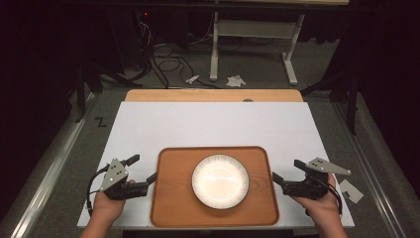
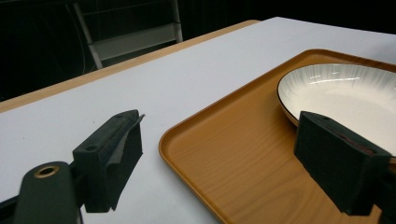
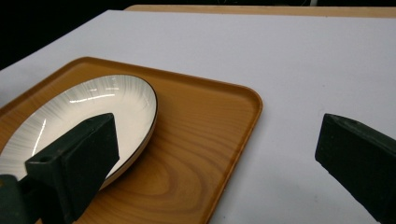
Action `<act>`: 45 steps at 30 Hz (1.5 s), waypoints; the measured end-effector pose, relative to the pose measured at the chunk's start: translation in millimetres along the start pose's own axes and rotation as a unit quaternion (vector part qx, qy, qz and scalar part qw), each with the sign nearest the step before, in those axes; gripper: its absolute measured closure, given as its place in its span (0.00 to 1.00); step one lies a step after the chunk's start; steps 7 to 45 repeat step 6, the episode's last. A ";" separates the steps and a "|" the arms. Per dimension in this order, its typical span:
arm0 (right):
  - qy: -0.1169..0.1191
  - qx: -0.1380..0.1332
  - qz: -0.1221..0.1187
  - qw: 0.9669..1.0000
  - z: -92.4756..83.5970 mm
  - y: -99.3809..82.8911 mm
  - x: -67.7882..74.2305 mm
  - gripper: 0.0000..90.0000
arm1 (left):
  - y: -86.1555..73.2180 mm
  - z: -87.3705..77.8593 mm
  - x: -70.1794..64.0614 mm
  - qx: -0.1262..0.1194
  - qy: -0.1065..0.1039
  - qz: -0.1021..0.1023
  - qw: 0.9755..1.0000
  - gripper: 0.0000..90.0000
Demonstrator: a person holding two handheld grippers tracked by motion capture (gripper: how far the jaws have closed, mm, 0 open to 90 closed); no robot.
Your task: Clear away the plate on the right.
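Both tongs wide open, nothing held. L tongs (image 1: pixel 140 167) straddling tray (image 1: pixel 168 198) left rim; R tongs (image 1: pixel 286 169) straddling right rim. Plate (image 1: pixel 220 181) centred on tray, between tongs. Likely prepping two-sided lift off surface (image 1: pixel 208 124).

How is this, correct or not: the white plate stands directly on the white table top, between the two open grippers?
Not quite: the plate stands on the brown tray, which lies on the white table top; the high view shows it. It is indeed between the open left gripper and the open right gripper.
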State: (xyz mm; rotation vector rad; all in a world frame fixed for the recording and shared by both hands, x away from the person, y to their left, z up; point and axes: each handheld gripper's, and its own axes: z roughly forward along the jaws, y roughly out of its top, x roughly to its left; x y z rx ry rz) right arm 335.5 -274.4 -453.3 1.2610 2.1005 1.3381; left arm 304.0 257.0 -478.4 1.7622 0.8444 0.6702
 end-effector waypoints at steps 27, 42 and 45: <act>-0.009 0.000 0.008 1.000 1.0 -1.8 -4.4 0.00 | 0.0 -0.3 1.4 -0.001 -0.002 -0.001 1.000 0.18; -0.009 0.000 0.008 1.000 1.0 -1.8 -4.4 0.00 | 0.0 -0.3 1.4 -0.001 -0.002 -0.001 1.000 0.18; -0.009 0.000 0.008 1.000 1.0 -1.8 -4.4 0.00 | 0.0 -0.3 1.4 -0.001 -0.002 -0.001 1.000 0.18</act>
